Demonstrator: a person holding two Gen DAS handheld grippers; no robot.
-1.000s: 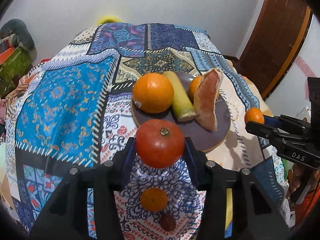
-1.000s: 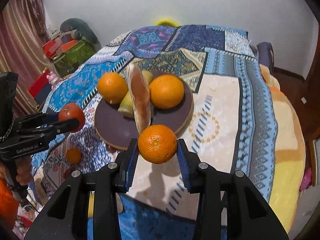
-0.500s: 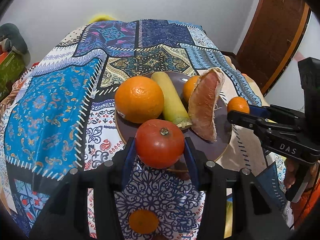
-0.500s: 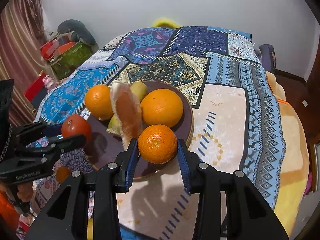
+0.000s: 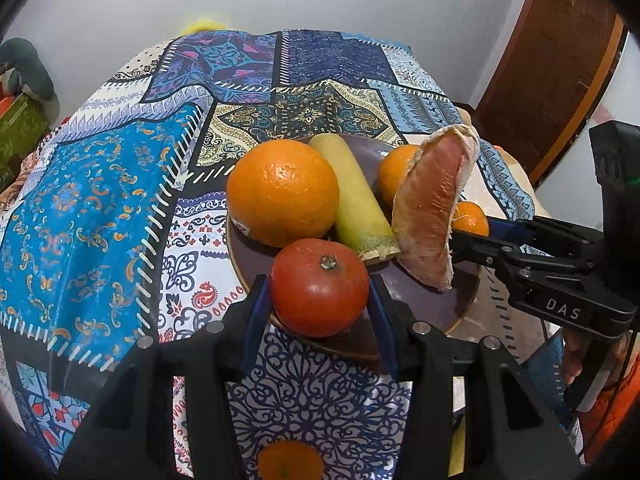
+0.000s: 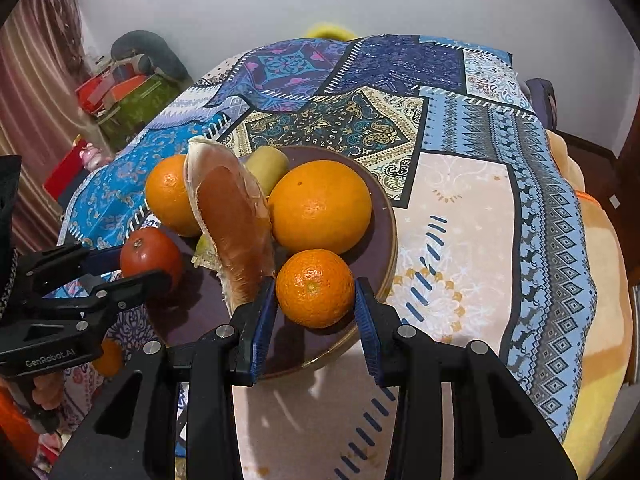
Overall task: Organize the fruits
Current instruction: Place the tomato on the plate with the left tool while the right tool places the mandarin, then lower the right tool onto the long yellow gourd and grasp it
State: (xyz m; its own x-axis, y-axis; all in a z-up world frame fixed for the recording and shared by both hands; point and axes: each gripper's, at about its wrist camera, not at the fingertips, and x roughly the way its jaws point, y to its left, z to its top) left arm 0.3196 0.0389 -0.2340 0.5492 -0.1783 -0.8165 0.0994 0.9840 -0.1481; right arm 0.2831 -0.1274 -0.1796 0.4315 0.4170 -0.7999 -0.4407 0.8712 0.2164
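Right, nearest to me the left gripper [image 5: 320,292] is clamped on a red tomato-like fruit [image 5: 319,288], and the right gripper [image 6: 315,300] is clamped on a small mandarin [image 6: 315,288]; both hang just over the near edge of the dark plate [image 6: 386,216]. My worry starts here: the plate is crowded. If I let the mandarin go where it hangs, it sits close to the rim and could roll off onto the patchwork cloth [image 6: 460,208]. Just behind, the pomelo wedge [image 6: 232,220] stands on edge, leaning against the other fruit, and my right inner finger is almost against it; a nudge could tip it over. On the left side the red fruit has only a narrow bare patch in front of the large orange [image 5: 282,192] and the yellow-green stalk [image 5: 356,196]. Farther back a second orange [image 5: 394,176] fills the rest. With both tools converging, I could also knock one against the other.
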